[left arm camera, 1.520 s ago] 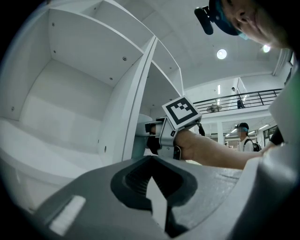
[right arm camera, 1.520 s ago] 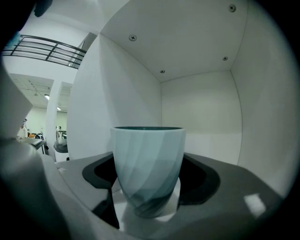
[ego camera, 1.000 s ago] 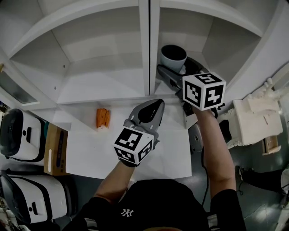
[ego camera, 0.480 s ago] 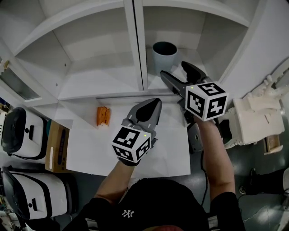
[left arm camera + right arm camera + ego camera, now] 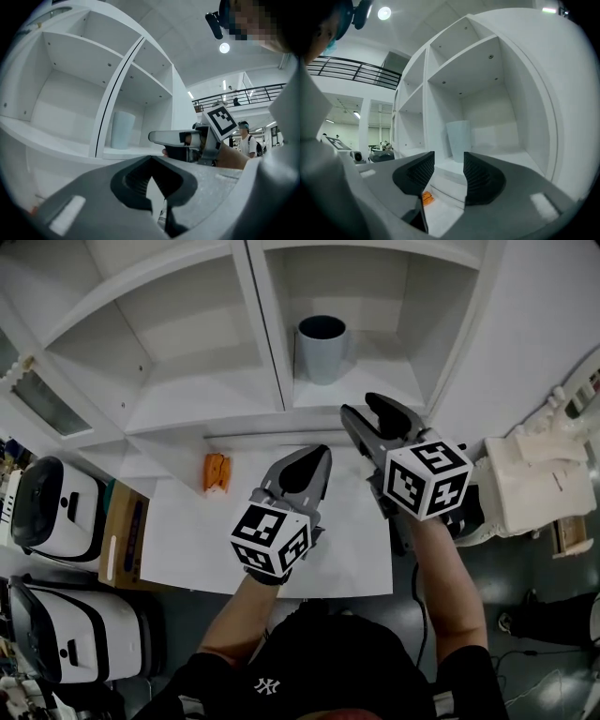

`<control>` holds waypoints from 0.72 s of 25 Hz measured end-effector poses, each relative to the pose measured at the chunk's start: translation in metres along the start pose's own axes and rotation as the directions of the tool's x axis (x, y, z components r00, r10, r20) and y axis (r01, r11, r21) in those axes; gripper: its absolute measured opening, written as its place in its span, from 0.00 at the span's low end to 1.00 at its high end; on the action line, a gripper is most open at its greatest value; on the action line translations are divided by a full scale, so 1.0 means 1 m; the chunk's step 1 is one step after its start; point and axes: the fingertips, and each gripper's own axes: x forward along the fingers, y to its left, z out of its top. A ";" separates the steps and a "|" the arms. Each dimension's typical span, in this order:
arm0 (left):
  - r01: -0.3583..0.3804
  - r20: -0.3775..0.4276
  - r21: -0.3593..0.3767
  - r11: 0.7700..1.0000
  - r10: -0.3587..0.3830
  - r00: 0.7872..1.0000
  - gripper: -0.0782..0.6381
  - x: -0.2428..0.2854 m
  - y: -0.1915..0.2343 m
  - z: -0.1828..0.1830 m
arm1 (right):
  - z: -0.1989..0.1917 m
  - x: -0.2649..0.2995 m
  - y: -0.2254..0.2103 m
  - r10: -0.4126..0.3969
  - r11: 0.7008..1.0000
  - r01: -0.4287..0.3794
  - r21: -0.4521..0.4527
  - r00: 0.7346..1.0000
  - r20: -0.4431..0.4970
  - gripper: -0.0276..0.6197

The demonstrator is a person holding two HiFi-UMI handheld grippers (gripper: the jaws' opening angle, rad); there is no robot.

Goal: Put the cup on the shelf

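Note:
A pale grey-blue cup (image 5: 322, 348) stands upright on the lower right compartment of the white shelf (image 5: 272, 418), free of both grippers. My right gripper (image 5: 367, 412) hovers open and empty just in front of that compartment, short of the cup. In the right gripper view the cup (image 5: 459, 136) shows beyond the parted jaws of the right gripper (image 5: 449, 176). My left gripper (image 5: 314, 461) is shut and empty over the white table (image 5: 356, 559), below the shelf's front edge. The left gripper view shows the cup (image 5: 123, 130) on the shelf beside the divider and the right gripper (image 5: 176, 137) near it.
A small orange object (image 5: 217, 472) lies on the table at the foot of the shelf, left of my left gripper. White headset-like devices (image 5: 42, 507) and a cardboard box (image 5: 117, 540) sit at the left. A white foam block (image 5: 530, 484) stands at the right.
My right gripper has let go of the cup and drawn back out of the compartment toward me. The cup stays standing on the shelf. The left gripper has barely moved.

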 end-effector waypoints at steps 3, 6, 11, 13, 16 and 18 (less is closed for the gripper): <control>-0.011 0.000 -0.001 1.000 0.011 1.000 0.11 -0.006 -0.010 -0.003 | -0.009 -0.017 0.007 0.012 1.000 -0.012 0.009 1.000 0.001 0.30; -0.020 0.002 0.001 1.000 0.020 1.000 0.11 -0.014 -0.021 -0.005 | -0.015 -0.033 0.015 0.019 1.000 -0.019 0.012 1.000 0.002 0.24; -0.029 0.004 0.005 1.000 0.029 1.000 0.11 -0.028 -0.040 -0.008 | -0.026 -0.061 0.029 0.034 0.999 -0.034 0.020 0.999 0.004 0.16; -0.035 0.004 0.006 0.999 0.035 0.999 0.11 -0.034 -0.047 -0.011 | -0.031 -0.072 0.034 0.041 0.999 -0.042 0.024 0.999 0.005 0.14; -0.042 0.002 0.006 0.999 0.042 0.999 0.11 -0.043 -0.058 -0.015 | -0.041 -0.088 0.042 0.050 0.998 -0.050 0.036 0.999 0.006 0.11; -0.045 0.001 0.004 0.999 0.045 0.999 0.11 -0.049 -0.065 -0.018 | -0.048 -0.097 0.047 0.056 0.997 -0.056 0.047 0.998 0.003 0.08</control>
